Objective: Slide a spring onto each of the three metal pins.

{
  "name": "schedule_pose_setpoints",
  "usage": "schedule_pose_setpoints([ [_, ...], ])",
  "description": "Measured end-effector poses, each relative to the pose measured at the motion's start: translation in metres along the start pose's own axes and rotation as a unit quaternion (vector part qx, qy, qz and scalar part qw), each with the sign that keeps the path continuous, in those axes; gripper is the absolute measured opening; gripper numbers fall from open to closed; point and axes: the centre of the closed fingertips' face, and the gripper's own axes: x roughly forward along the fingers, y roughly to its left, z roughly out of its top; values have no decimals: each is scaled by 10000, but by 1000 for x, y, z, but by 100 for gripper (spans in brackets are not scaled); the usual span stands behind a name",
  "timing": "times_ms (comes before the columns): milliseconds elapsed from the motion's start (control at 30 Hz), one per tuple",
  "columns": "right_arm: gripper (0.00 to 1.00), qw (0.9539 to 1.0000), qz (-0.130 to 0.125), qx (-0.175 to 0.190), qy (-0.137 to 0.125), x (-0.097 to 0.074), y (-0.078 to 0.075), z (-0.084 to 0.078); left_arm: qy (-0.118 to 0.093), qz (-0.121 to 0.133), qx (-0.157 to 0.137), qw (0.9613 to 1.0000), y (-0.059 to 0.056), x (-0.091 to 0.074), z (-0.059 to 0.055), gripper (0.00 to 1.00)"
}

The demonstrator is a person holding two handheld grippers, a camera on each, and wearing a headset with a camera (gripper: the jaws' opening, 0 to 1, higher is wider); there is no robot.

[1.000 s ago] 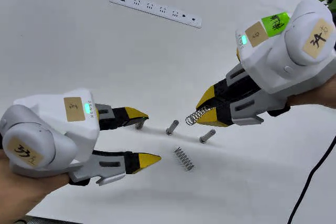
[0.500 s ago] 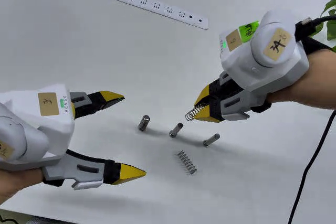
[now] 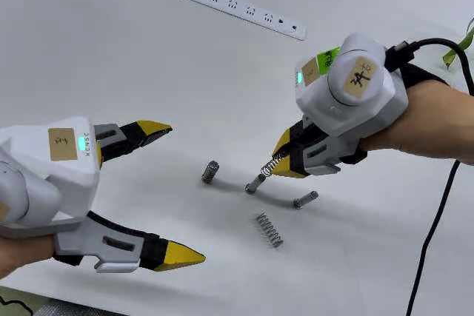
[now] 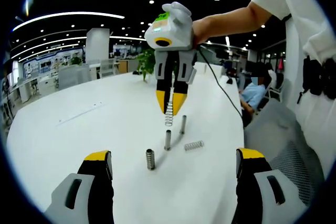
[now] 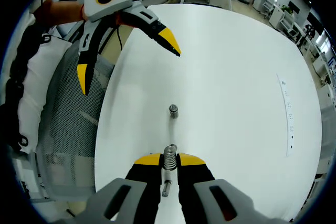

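**Head view.** The right gripper [image 3: 280, 163] is closed on the held spring [image 3: 272, 165], pinching its upper coils. The spring's free end sits at the top of the middle pin [image 3: 255, 183]; whether it touches cannot be told. The left gripper [image 3: 172, 192] is spread wide and holds nothing, toward the near edge of the tabletop [image 3: 111, 49]. The first pin [image 3: 210, 172] already wears a spring, and the third pin [image 3: 305, 200] is bare. The loose spring [image 3: 269, 229] lies flat just nearward of the pins. A power strip [image 3: 241, 9] lies toward the far edge.

**Left gripper view.** Its own jaws stand wide apart with nothing between them. All 3 pins stand upright in a row. The held spring [image 4: 168, 115] hangs in line above the middle pin [image 4: 167, 140].

**Right gripper view.** Its own jaws clamp the held spring [image 5: 169, 157] across its coils, and the middle pin [image 5: 166, 186] shows below between them. The first pin [image 5: 173, 110] stands beyond.

**Handling (judgement).** The spring looks light and soft, so it will likely bend sideways or flick out under a hard squeeze. It is best held lightly across the upper coils, leaving the lower bore open. The pins look small and may tip if nudged (2 remain unsprung).
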Motion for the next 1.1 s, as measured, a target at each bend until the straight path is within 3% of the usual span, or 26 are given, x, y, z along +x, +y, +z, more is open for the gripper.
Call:
schedule_pose_setpoints([
  [1100,12,9997,131,-52,181,27,0,-9,-43,-72,-128,9999,-5,3,-3,97],
])
